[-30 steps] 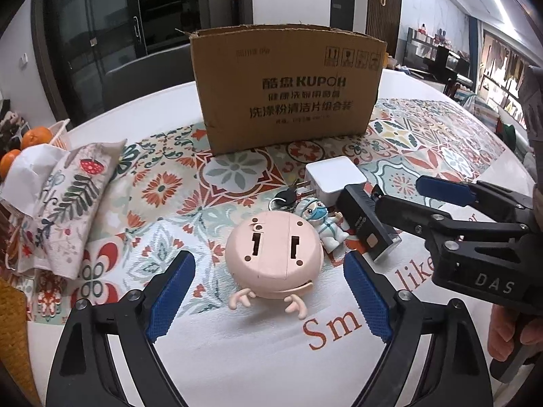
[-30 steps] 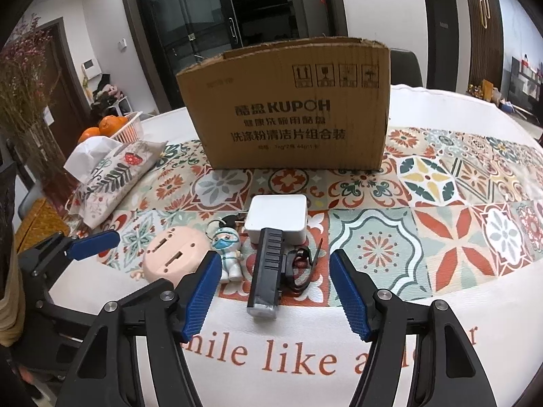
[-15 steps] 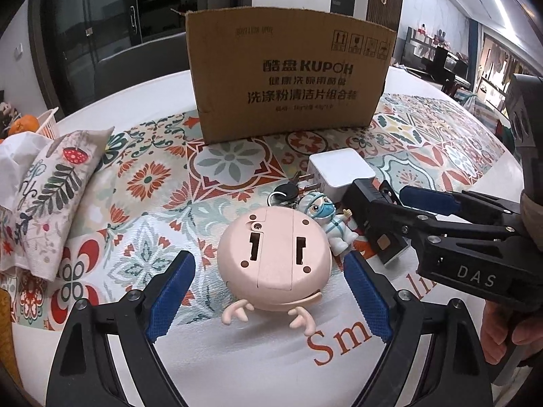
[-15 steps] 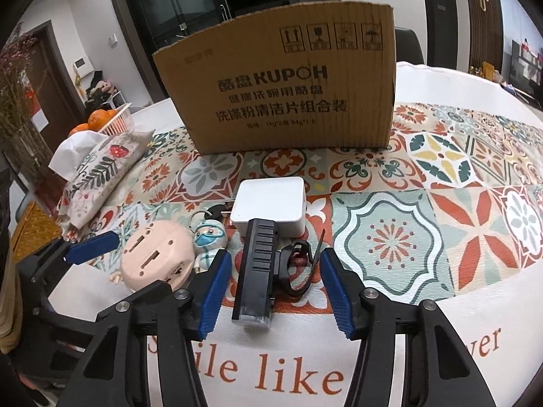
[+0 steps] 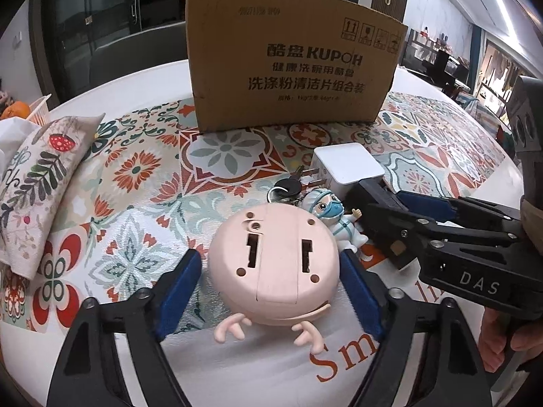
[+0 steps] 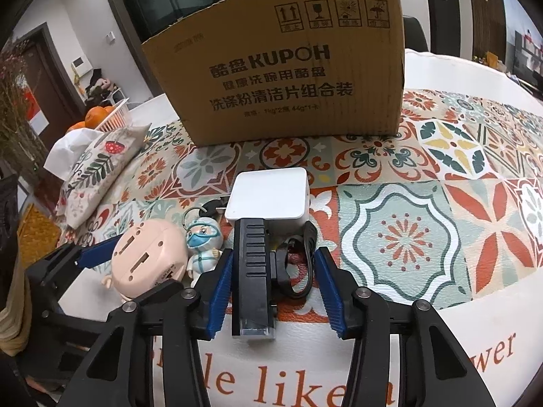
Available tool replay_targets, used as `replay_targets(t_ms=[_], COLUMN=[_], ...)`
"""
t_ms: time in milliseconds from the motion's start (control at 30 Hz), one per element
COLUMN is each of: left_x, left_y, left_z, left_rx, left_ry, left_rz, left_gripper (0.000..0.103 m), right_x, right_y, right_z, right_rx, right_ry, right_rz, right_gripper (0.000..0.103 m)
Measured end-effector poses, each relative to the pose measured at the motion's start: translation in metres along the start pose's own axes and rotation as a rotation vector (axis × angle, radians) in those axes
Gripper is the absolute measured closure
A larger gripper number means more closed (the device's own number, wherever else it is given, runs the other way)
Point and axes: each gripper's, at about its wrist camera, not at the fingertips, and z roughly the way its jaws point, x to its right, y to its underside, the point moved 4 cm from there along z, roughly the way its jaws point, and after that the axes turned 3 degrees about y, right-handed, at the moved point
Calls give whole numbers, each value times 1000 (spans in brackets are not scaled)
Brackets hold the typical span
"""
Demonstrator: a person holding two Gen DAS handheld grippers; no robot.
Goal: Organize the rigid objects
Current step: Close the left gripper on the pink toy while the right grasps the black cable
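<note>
Step in hand: we judge that both grippers are about to close, each on its own item, for transfer into the cardboard box [image 5: 295, 68].
Left gripper [image 5: 268, 291]: jaws wide open and holding nothing, straddling the pink round toy [image 5: 273, 266]; its right pad touches or nearly touches the toy's side, and a gap remains at the left pad.
Right gripper [image 6: 271, 291]: jaws open, nothing gripped, flanking the black bike light [image 6: 253, 278] and its looped strap [image 6: 298, 264]; the left pad is just beside the light, the right pad clear of the strap.
Doing it well: we centre each item between the pads before squeezing; we would grip the toy across its widest part, and take the light's rigid body, not the strap.
Risk: the masked figurine keychain [image 5: 334, 218] lies touching the toy at its 2 o'clock, and could get dragged along.
Neighbours: a white charger [image 6: 268, 200] lies at 12 o'clock of the light, touching its far end.
Task things: all lie on the patterned tablecloth [image 6: 407, 210]; the box is at 12 o'clock.
Box print: "KUPOH", with Chinese text and four handling symbols.
Gripper mark: "DAS".
Cloth lettering: "Sm…" and "…ile like a…", partly hidden.
</note>
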Motion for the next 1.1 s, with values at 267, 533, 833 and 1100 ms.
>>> replay_targets(t_ms=[267,533,833,1100], left_x=[0,2,8,18], left_y=[4,3,-13,-33], left_z=[-2,-17,-34,-53], left_rx=[12,52,100,155], left_ry=[-25,-51,-60,-62], left_rz=[-10,-26,-35,-35], left_gripper=[31,31,31,31], right_x=[-7,-9,-5,-4], right_y=[2,7,-4,-17], right_z=[-2,-13,-35,-58], right_rx=[4,22,73,133], right_ry=[-12,-20,-7,-17], right_rz=[-35,-54,-51,-42], right_gripper=[66,67,67,67])
